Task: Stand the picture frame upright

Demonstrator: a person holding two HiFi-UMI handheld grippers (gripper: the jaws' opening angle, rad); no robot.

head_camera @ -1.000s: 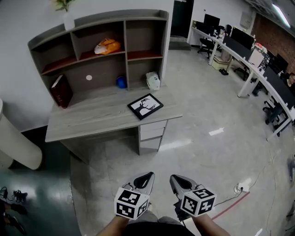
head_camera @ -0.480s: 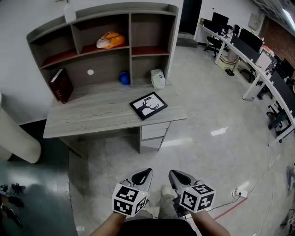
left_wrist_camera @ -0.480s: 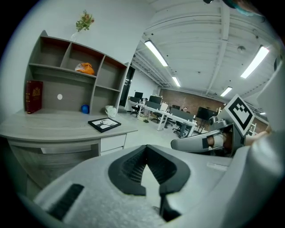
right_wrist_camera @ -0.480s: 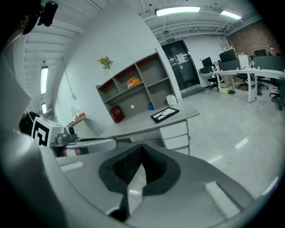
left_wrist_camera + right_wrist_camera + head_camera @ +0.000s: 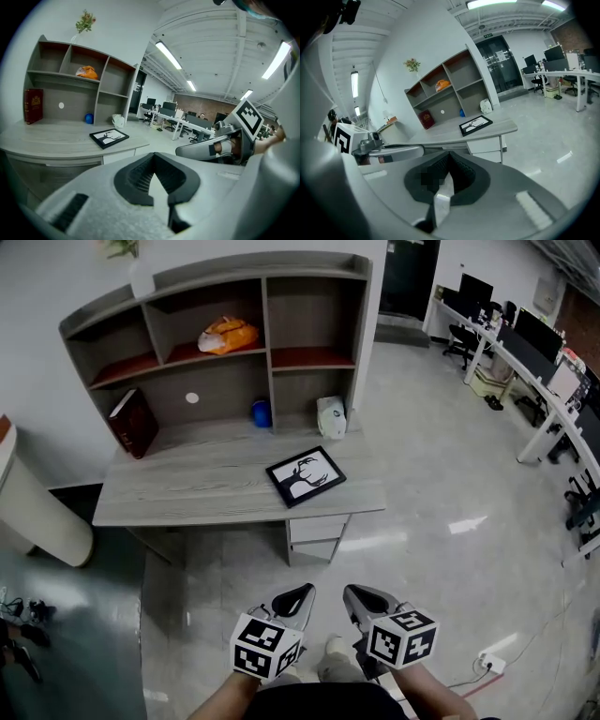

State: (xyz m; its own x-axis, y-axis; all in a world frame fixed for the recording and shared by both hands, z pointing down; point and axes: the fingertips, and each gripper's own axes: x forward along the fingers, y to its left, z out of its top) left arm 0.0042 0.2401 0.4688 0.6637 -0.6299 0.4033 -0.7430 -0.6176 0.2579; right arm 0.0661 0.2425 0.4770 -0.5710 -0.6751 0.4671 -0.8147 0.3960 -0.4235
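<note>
Our left tongs (image 5: 299,596) and right tongs (image 5: 355,595), both pressed together and empty, sit well short of the picture frame (image 5: 306,475) lying flat ahead on the desk (image 5: 187,495); arriving closed, we might shove it off the edge.

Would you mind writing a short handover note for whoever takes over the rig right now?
Left tool: shut, empty, held low in front of the body, well short of the desk.
Right tool: shut, empty, beside the left one.
Picture frame: lying flat, picture side up, near the desk's right front corner, above the drawers.
Done: nothing yet; the frame is untouched.
Left: step up to the desk, open a tool, grip the frame's edge, tip it up and leave it standing.
</note>
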